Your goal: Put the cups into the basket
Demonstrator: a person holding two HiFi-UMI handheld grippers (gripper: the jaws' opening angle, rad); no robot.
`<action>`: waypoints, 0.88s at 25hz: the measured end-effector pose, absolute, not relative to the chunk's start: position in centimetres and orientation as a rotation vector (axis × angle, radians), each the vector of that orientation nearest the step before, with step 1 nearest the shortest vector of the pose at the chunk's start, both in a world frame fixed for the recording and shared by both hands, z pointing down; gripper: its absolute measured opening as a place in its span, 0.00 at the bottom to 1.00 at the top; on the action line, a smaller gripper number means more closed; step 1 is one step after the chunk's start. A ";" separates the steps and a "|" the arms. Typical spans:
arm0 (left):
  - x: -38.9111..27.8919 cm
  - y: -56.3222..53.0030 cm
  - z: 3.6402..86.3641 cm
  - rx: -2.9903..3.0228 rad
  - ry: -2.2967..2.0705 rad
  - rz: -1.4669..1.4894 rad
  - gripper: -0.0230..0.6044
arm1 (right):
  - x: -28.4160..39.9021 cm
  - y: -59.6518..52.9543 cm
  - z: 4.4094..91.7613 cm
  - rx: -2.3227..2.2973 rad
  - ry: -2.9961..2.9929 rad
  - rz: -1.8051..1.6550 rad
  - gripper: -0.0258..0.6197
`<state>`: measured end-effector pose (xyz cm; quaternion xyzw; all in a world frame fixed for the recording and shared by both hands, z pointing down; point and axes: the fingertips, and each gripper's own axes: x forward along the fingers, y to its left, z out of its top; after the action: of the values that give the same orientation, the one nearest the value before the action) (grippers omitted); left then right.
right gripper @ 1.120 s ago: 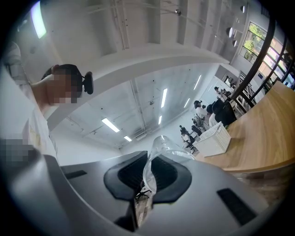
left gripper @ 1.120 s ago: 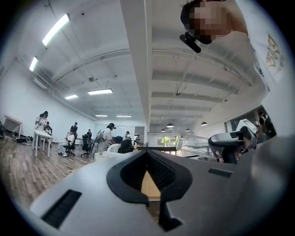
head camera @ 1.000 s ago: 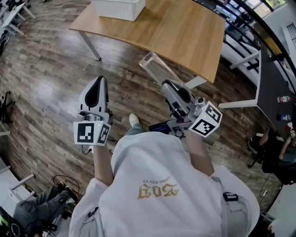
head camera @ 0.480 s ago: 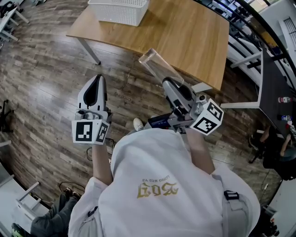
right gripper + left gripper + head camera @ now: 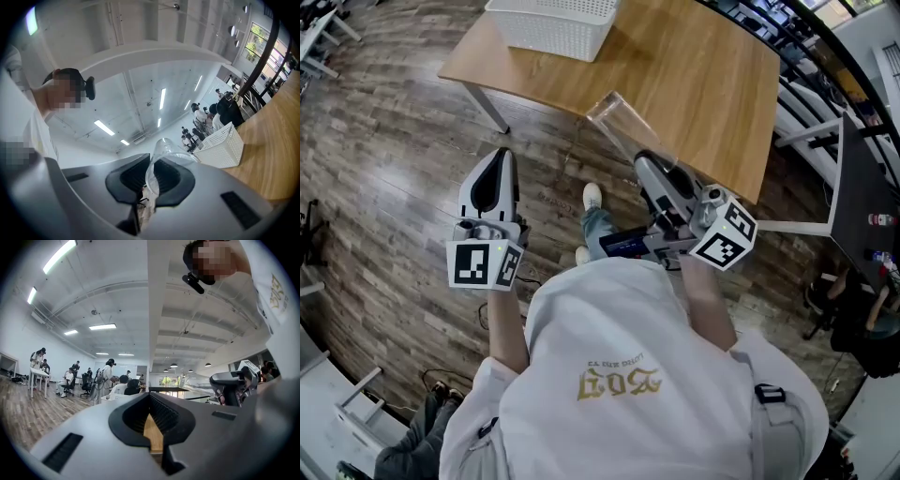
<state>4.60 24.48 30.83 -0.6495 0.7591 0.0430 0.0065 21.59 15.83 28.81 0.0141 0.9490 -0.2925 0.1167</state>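
A clear plastic cup (image 5: 621, 124) sticks out ahead of my right gripper (image 5: 654, 174), which is shut on the cup's lower part. In the right gripper view the cup (image 5: 162, 161) rises between the dark pads (image 5: 129, 179), its rim up. My left gripper (image 5: 494, 172) is held level at the left, shut with nothing in it. The white slotted basket (image 5: 555, 25) stands on the far left end of the wooden table (image 5: 703, 70). The same basket (image 5: 220, 146) shows beyond the cup, well out of reach.
The table's metal leg (image 5: 490, 108) and near edge lie just ahead over the wood plank floor (image 5: 384, 159). A dark desk (image 5: 862, 178) with bottles stands at the right. Several people (image 5: 105, 378) are far off in the hall.
The table and basket have shifted a little in the head view as the person steps forward, one foot now ahead. Both grippers keep their pose and the cup stays held.
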 end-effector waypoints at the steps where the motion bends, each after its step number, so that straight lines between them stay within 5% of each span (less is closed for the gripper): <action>1: 4.0 23.9 30.9 -2.028 2.378 0.133 0.02 | 21.0 15.2 28.8 0.047 2.777 -0.855 0.09; 22: -6.7 6.4 28.1 -1.964 2.392 0.158 0.02 | 9.4 -2.0 25.7 0.123 2.747 -0.881 0.09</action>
<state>-6.72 6.38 28.07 -0.6337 0.7716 0.0509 0.0214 9.44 -2.03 25.74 0.0422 0.9437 -0.3027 0.1266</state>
